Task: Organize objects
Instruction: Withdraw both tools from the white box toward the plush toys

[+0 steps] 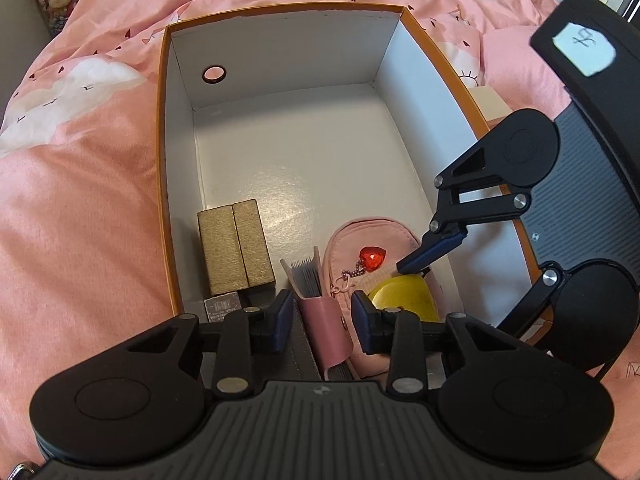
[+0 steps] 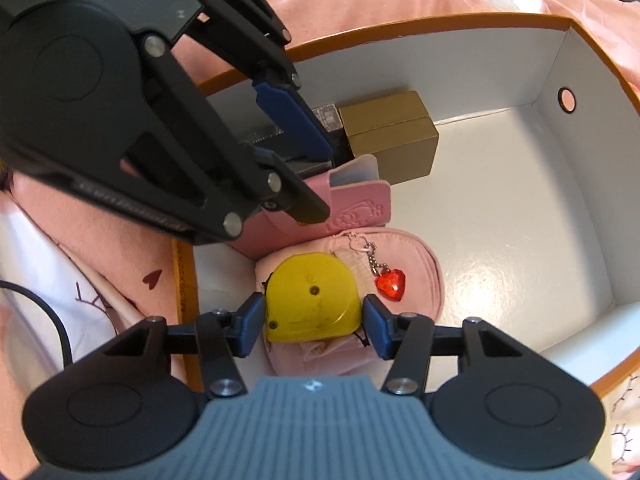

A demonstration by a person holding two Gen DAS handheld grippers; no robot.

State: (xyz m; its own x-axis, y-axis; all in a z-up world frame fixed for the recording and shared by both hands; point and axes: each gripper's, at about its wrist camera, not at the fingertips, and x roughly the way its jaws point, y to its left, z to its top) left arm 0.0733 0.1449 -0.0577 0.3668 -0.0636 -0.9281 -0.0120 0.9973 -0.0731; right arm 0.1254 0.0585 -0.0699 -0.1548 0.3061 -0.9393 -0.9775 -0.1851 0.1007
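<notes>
the left hand-held gripper (image 1: 322,322) hides much of the card holder (image 1: 322,320); its pads flank it, contact unclear. the right hand-held gripper (image 2: 314,322) stands wide around one yellow tape (image 2: 314,300), pads at its sides, grip uncertain. all lie in one box (image 1: 288,48) on the bed (image 1: 80,200): two gold blocks (image 1: 236,250), one pink pouch (image 2: 400,256), one red heart (image 2: 392,282).

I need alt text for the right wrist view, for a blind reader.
The right gripper straddles a yellow tape measure lying on a pink pouch inside a white box. The left gripper reaches a pink card holder beside a gold block.
</notes>
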